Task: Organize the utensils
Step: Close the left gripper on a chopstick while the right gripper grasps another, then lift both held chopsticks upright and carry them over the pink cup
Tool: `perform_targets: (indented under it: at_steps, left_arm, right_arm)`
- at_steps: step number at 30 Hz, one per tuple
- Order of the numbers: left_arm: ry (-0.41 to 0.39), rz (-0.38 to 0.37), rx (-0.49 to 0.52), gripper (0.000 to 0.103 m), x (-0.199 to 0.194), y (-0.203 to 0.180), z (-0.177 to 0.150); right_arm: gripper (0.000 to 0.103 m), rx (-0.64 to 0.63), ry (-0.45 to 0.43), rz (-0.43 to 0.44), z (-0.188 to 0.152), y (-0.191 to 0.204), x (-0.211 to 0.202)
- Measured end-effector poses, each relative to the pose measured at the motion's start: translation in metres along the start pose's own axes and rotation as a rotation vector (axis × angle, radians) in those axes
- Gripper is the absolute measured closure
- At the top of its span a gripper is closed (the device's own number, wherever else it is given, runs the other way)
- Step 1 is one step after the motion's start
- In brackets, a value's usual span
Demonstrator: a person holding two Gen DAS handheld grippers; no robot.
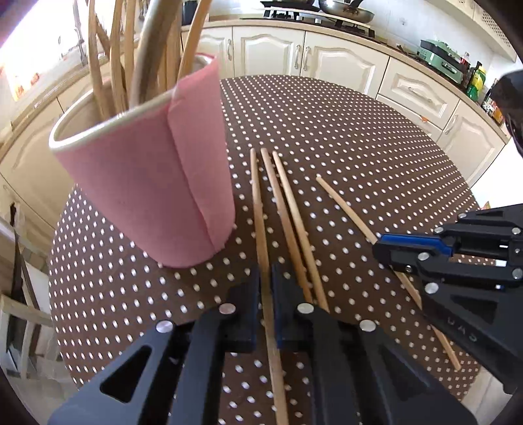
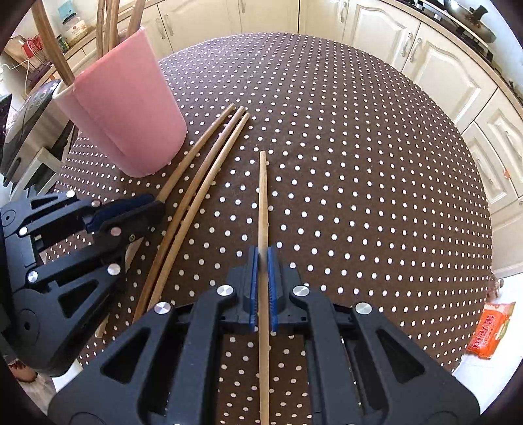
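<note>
A pink cup (image 1: pixel 150 183) holding several wooden sticks stands on the dotted table (image 1: pixel 343 137); it also shows in the right wrist view (image 2: pixel 127 114). My left gripper (image 1: pixel 265 294) is shut on the leftmost wooden chopstick (image 1: pixel 259 209), which lies beside two more chopsticks (image 1: pixel 287 209). My right gripper (image 2: pixel 262 261) is shut on a separate chopstick (image 2: pixel 262 196) lying apart to the right. The right gripper shows in the left wrist view (image 1: pixel 402 255), and the left gripper in the right wrist view (image 2: pixel 143 212).
The round table has a brown cloth with white dots (image 2: pixel 359 163). Cream kitchen cabinets (image 1: pixel 327 59) run behind it, with a stove and pan (image 1: pixel 343 13) on the counter. An orange packet (image 2: pixel 490 330) lies on the floor at the right.
</note>
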State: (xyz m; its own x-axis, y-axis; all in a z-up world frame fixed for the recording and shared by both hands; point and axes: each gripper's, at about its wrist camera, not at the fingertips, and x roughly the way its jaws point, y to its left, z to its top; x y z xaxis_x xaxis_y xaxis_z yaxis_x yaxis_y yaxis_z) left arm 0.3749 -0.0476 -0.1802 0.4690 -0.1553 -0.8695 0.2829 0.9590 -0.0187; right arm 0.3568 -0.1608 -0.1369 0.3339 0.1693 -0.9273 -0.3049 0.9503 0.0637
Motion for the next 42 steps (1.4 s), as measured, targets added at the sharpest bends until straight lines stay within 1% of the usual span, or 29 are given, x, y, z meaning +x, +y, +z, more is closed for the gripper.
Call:
perform_targets:
  at_steps: [2,4,6,7,11,13,15,17,18,19,20,24,27,30,36,38,40,42]
  left_arm:
    - [0.013,-0.003,-0.004,0.096,-0.002,-0.008,-0.004]
    - [0.035,-0.016,-0.004,0.096,-0.005,-0.013,-0.008]
    - [0.048,-0.021,-0.014,0.096,-0.006,-0.017,-0.01]
    - [0.048,-0.016,-0.021,0.096,-0.005,-0.018,-0.008]
    - [0.038,0.003,-0.02,0.095,0.0,-0.025,0.0]
    - [0.035,0.005,-0.014,0.091,0.004,-0.03,0.008]
    - [0.033,-0.006,-0.013,0.084,0.007,-0.034,0.016]
    - [0.029,-0.001,0.0,0.084,0.01,-0.034,0.02]
    - [0.022,-0.001,0.004,0.084,0.011,-0.035,0.021]
    - [0.018,0.004,0.004,0.094,0.011,-0.035,0.022]
    - [0.014,-0.006,-0.003,0.097,0.013,-0.032,0.023]
    - [-0.007,-0.05,-0.02,0.097,0.01,-0.024,0.017]
    - [-0.056,-0.064,-0.022,0.097,0.001,-0.024,0.012]
    - [-0.115,-0.085,-0.022,0.097,-0.015,-0.023,0.01]
    - [-0.271,-0.127,-0.016,0.097,-0.061,-0.026,0.007]
    - [-0.337,-0.139,-0.013,0.097,-0.078,-0.025,0.002]
    - [-0.392,-0.169,-0.015,0.097,-0.091,-0.025,-0.002]
    - [-0.433,-0.182,-0.014,0.097,-0.103,-0.02,-0.007]
  right_arm:
    - [0.097,-0.003,0.005,0.01,-0.005,-0.001,-0.002]
    - [0.097,-0.003,0.011,0.023,-0.006,-0.009,-0.001]
    - [0.097,-0.002,0.012,0.037,-0.013,-0.016,-0.005]
    - [0.097,0.001,0.009,0.04,-0.022,-0.02,-0.009]
    - [0.097,0.016,0.004,0.047,-0.028,-0.027,-0.014]
    - [0.097,0.016,0.002,0.049,-0.031,-0.029,-0.015]
    - [0.097,0.015,0.001,0.05,-0.03,-0.026,-0.015]
    - [0.097,0.02,-0.001,0.054,-0.028,-0.024,-0.012]
    - [0.097,0.021,-0.002,0.053,-0.027,-0.021,-0.011]
    - [0.097,0.024,-0.005,0.053,-0.028,-0.022,-0.012]
    - [0.097,0.025,-0.009,0.056,-0.027,-0.022,-0.012]
    - [0.097,0.042,-0.037,0.071,-0.029,-0.022,-0.016]
    - [0.097,0.052,-0.071,0.076,-0.028,-0.023,-0.024]
    - [0.097,0.059,-0.124,0.083,-0.029,-0.022,-0.039]
    - [0.097,0.088,-0.261,0.106,-0.03,-0.022,-0.078]
    - [0.097,0.09,-0.299,0.113,-0.032,-0.022,-0.09]
    - [0.097,0.091,-0.334,0.121,-0.034,-0.019,-0.101]
    - [0.097,0.088,-0.357,0.125,-0.036,-0.018,-0.111]
